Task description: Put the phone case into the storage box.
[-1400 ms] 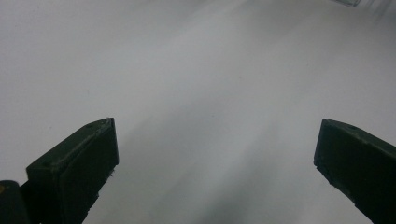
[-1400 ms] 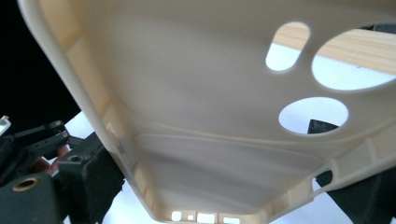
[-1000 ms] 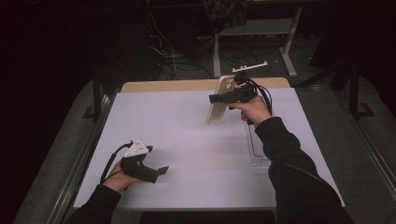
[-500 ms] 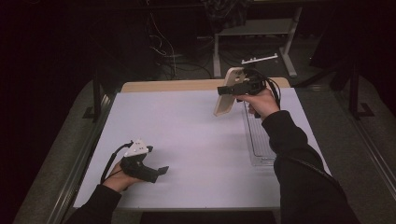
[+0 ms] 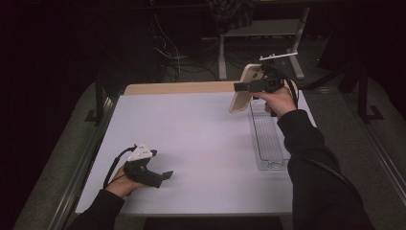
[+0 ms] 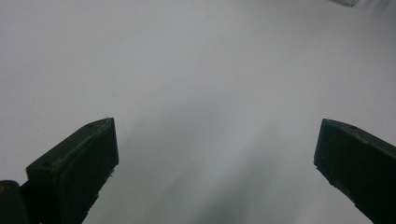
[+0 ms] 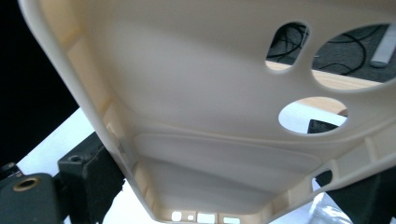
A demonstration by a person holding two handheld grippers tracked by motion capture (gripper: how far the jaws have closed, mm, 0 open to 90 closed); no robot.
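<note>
A beige phone case (image 5: 243, 91) hangs upright above the far right of the white table (image 5: 201, 134), with my right gripper (image 5: 239, 87) shut on it. In the right gripper view the case's hollow inside (image 7: 196, 93) with its camera cut-outs faces the camera, and the black fingers (image 7: 88, 172) clamp its lower part from both sides. My left gripper (image 5: 166, 175) rests at the near left of the table, open. In the left gripper view its jaws stand wide apart (image 6: 215, 158) over bare white surface, with nothing between them.
A clear plastic tray (image 5: 268, 143) lies lengthwise along the table's right side, just below and beside the raised case. A wooden strip (image 5: 177, 88) runs along the far edge. Dark floor, cables and a stand lie beyond the table.
My right gripper has carried the phone case a little higher and farther away, toward the far right corner. The left gripper has stayed put.
</note>
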